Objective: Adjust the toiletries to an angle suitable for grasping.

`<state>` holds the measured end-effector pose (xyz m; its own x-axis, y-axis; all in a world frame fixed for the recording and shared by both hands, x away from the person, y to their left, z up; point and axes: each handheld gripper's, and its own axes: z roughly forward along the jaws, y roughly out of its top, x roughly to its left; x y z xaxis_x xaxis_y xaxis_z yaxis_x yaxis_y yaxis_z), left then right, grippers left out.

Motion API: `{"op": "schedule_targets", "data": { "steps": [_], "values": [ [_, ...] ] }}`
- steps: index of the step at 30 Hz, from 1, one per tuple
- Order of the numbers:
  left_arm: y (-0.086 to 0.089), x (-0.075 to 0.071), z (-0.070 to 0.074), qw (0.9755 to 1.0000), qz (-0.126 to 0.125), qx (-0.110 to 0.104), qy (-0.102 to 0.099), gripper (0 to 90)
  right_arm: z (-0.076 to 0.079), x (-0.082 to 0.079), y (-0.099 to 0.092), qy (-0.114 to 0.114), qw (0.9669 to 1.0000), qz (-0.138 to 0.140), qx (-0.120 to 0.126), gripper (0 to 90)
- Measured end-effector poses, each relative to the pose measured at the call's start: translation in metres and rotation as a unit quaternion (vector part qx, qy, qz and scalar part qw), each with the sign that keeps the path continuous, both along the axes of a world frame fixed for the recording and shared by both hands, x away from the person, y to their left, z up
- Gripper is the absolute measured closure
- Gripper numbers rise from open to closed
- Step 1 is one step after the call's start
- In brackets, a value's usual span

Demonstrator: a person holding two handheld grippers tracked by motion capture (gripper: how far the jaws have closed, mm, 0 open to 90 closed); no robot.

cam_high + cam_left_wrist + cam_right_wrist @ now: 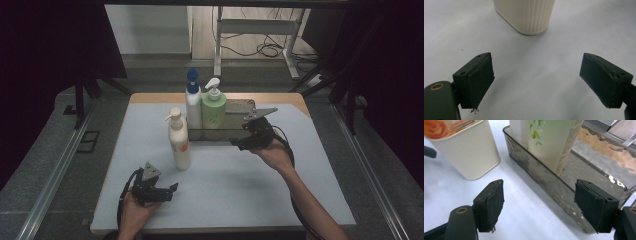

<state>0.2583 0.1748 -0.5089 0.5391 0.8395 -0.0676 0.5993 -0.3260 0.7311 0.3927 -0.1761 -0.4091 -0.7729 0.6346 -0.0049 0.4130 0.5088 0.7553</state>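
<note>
High view puts my right tool (239,144) at the front wall of the dark tray (240,134), jaws released with nothing between them. That tray holds the green pump bottle (213,108) and the blue-capped white bottle (193,102), side by side at its left end. On the desk (250,185) just in front of the tray stands the cream pump bottle (179,141) (ribbed, with an orange label). My left tool (173,189) rests near the desk's front edge, also released and empty.
</note>
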Motion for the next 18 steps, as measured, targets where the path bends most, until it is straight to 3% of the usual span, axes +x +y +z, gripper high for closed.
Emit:
{"op": "schedule_targets", "data": {
  "steps": [15,18],
  "values": [
    [0.006,0.001,0.004,0.9998,0.012,-0.013,0.008,14.7,-0.017,-0.044,-0.031,-0.003,0.9999,-0.003,-0.011,21.5],
    [0.004,0.001,0.004,0.9999,0.010,-0.007,0.005,15.2,-0.023,-0.053,-0.040,-0.004,0.9999,-0.009,-0.010,20.8]
  ]
}}
